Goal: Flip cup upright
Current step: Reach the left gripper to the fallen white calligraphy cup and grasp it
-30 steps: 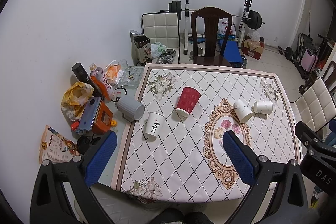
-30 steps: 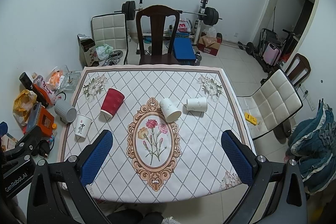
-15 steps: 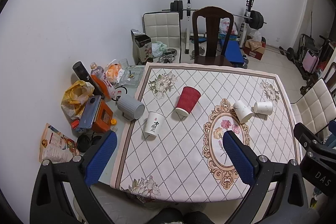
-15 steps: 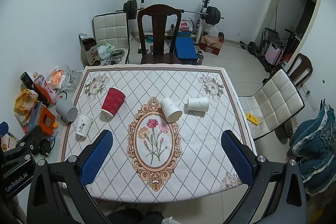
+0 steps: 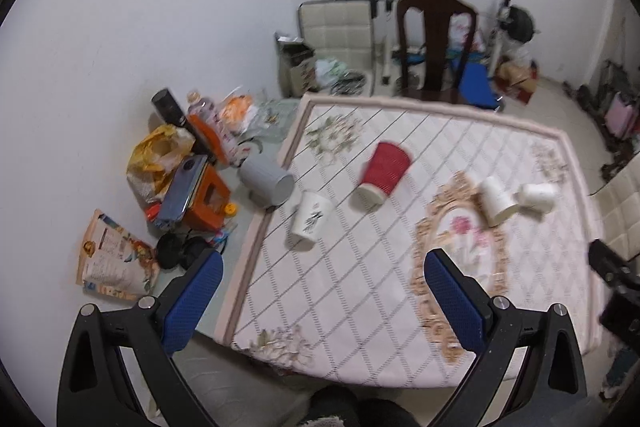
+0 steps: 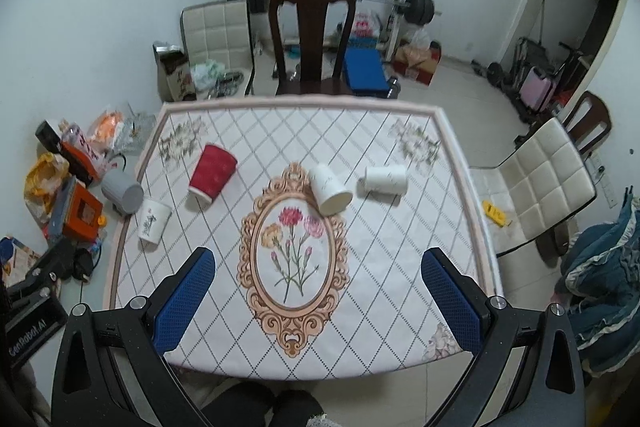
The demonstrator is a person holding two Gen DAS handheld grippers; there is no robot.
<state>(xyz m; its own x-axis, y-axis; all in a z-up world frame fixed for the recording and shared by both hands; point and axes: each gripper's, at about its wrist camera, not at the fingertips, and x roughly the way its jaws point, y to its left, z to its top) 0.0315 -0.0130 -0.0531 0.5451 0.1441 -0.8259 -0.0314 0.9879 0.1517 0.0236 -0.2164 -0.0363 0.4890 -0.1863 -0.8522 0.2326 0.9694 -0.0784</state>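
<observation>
on the tabletop four cups lie tipped: a red cup and three white cups. the left gripper and right gripper hover above, wide open and empty, likely choosing one to right.

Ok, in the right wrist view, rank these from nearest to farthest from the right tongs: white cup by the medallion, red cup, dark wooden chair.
1. White cup, at the medallion's upper right edge.
2. Red cup, further left.
3. Dark wooden chair, beyond the table's far edge.
</observation>
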